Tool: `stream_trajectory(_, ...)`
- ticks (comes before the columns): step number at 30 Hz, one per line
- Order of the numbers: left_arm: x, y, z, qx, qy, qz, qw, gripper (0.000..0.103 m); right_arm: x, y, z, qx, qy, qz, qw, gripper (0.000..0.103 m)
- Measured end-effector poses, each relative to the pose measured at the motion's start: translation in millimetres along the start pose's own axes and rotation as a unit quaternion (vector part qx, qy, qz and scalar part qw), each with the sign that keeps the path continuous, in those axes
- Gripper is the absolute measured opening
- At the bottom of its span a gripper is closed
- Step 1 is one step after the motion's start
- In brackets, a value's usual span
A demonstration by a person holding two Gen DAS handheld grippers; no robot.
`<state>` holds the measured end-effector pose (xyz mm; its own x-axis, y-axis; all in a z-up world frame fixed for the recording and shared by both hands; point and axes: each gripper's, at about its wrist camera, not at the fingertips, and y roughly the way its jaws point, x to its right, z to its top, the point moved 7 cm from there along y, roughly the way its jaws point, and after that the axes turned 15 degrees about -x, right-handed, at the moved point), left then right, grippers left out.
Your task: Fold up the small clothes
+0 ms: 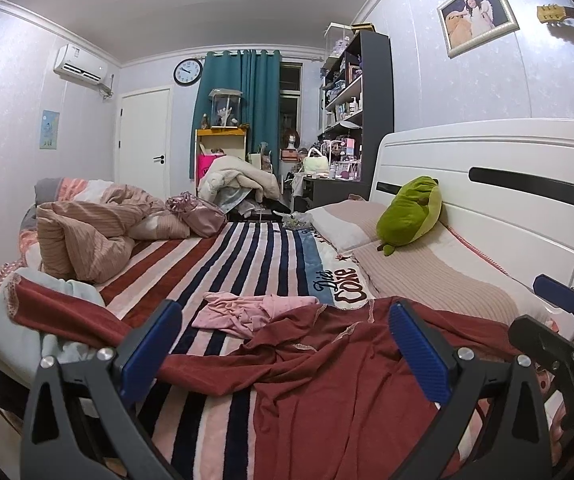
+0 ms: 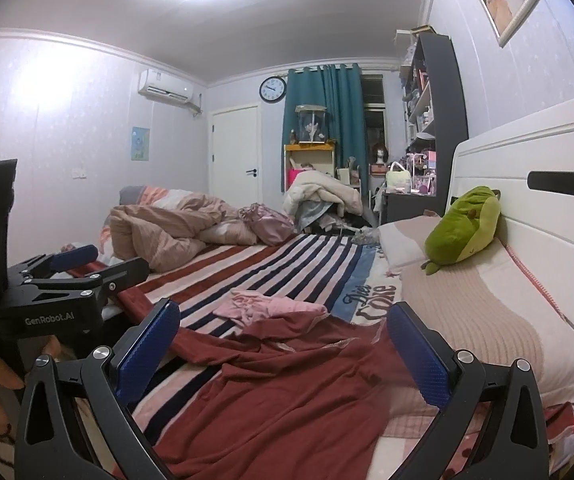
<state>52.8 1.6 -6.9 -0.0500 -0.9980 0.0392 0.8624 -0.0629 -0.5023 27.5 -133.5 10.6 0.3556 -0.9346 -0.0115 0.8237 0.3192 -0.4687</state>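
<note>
Dark red garment (image 1: 327, 380) lies spread and rumpled over the near edge of the bed, on the striped blanket (image 1: 243, 256). Fabric is thin and wrinkled, with pale lace-like trim along one edge; one strip of it runs off toward the bed's left edge. Small pink garment (image 1: 247, 312) sits crumpled in a heap just beyond it, touching the red cloth's far edge, about mid-bed. Left gripper (image 1: 283, 344) hovers over the red garment, blue-padded fingers wide apart, nothing between them. Right gripper (image 2: 283, 344) likewise has fingers spread, empty, above the same garment. Green plush toy (image 2: 463, 228) leans on the white headboard (image 2: 547, 184) at the right edge, on the pillows. Bunched beige duvet (image 1: 87, 236) at the far left corner.
</note>
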Motion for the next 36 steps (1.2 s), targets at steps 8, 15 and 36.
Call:
stream_trajectory(8, -2.9, 0.2, -0.6, -0.001, -0.003, -0.002, 1.0000, 0.102, -1.8, 0.4, 0.4, 0.000, 0.000, 0.000, 1.000, 0.103)
stream_trajectory(15, -5.8, 1.0, -2.1, -0.004, -0.003, -0.005, 1.0000, 0.102, -1.7, -0.1, 0.3, -0.001, 0.001, 0.002, 1.000, 0.103)
stream_trajectory(36, -13.4, 4.4, -3.7, -0.012, -0.002, 0.005, 0.9999, 0.102, -7.2, 14.4, -4.3, -0.020, 0.012, 0.025, 0.999, 0.103)
